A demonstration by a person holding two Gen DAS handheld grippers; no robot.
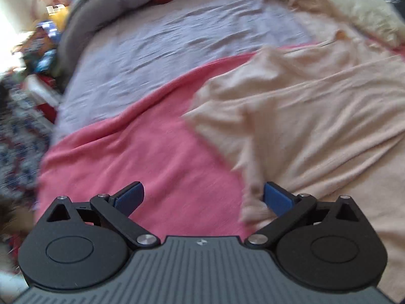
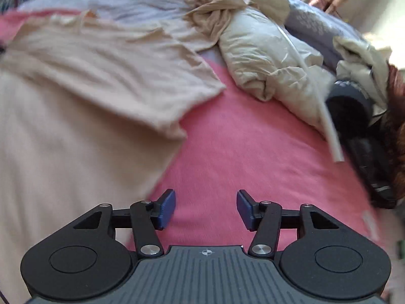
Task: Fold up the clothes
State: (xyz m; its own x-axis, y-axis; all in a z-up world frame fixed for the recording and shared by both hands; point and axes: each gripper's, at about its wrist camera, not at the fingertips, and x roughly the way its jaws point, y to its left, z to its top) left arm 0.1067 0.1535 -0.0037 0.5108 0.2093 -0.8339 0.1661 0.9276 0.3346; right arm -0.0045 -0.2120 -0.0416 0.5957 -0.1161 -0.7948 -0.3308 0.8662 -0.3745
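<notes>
Both your left gripper and right gripper gape empty, so closing low-frame grabs pink blanket under the beige shirt.

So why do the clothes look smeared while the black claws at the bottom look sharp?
Left wrist view: motion blur streaks the cream shirt and pink blanket, while the left gripper stays crisp; window glare whitens the far left. Right wrist view: milder blur, right gripper sharp, fisheye bending the edges.

Beige shirt lies flat, wrinkled, on pink blanket; both sleeves spread out to the sides.
</notes>
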